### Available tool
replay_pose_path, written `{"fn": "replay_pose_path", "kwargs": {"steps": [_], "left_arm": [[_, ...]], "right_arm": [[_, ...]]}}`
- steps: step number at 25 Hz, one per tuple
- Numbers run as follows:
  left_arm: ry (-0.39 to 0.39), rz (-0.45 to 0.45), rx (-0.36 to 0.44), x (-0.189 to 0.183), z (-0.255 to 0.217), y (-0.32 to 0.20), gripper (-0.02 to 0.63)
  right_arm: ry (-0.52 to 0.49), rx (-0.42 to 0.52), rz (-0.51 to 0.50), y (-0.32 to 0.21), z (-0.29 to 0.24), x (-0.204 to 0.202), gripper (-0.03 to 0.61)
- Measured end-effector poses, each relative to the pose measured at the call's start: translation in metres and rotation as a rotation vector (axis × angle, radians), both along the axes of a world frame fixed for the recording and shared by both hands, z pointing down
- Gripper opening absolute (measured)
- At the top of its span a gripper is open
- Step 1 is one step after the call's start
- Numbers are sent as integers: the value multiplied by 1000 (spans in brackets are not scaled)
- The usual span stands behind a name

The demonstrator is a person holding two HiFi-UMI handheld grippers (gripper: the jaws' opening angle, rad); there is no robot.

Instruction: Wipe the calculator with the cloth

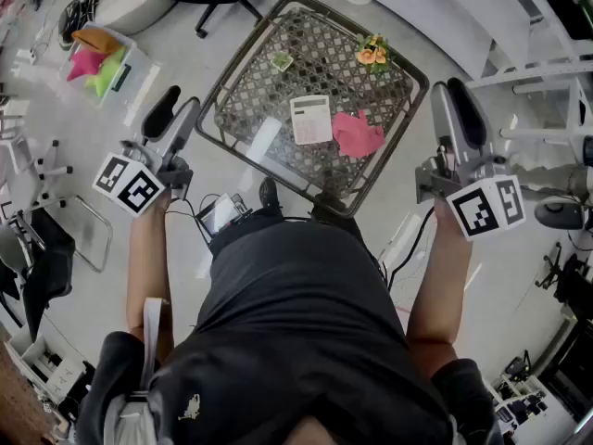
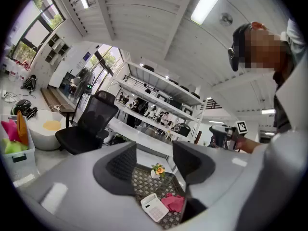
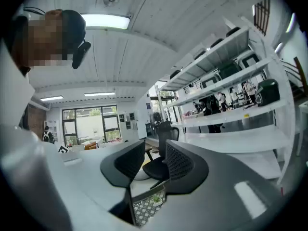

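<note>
Nearest to me, the left gripper [image 1: 178, 114] and the right gripper [image 1: 454, 109] are held up on either side of the calculator [image 1: 311, 119], well above it. Both aim out across the room rather than down. Each has its jaws apart with nothing between them, the right pair parted only narrowly, so neither hand is carrying anything. Below, the calculator lies flat and keys-up near the middle of the mesh desk [image 1: 243, 89]. The pink cloth [image 1: 358, 134] sits crumpled just right of the calculator, its edge at or against the calculator's side, within easy reach of either hand. I judge this fits a cloth waiting to be picked up as well as one laid down after wiping. Beyond the calculator stand a flower pot [image 1: 372, 53] and a small green plant [image 1: 283, 60], clear of any wiping stroke.
</note>
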State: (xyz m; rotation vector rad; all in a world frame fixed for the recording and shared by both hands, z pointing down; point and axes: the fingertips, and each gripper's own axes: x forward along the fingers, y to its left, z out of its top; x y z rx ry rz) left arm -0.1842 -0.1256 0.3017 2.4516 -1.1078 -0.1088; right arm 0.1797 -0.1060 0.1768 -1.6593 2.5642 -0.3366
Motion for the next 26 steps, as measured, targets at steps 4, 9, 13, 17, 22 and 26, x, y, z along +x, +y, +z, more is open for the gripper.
{"fn": "replay_pose_path", "kwargs": {"steps": [4,9,13,17,22,26], "left_arm": [[4,-1,7,-5,-3,0,255],[9,-12,13,-12,-7,2,255],[16,-7,17,-14,-6,-1,255],[23,0,20,-14,-7,-1,255],[32,9,22,-10,-8,0,255],[35,10,23,-7,-9,-1,255]], "right_arm": [[117,51,45,9,-37,-3,110],[136,89,55,20,-63,-7,110],[145,97,68,26,-70,-8,110],[148,89,79,30,-70,-7,110],[151,77,89,35,-68,-6,110],[147,65,91,33,-66,-4,110]]}}
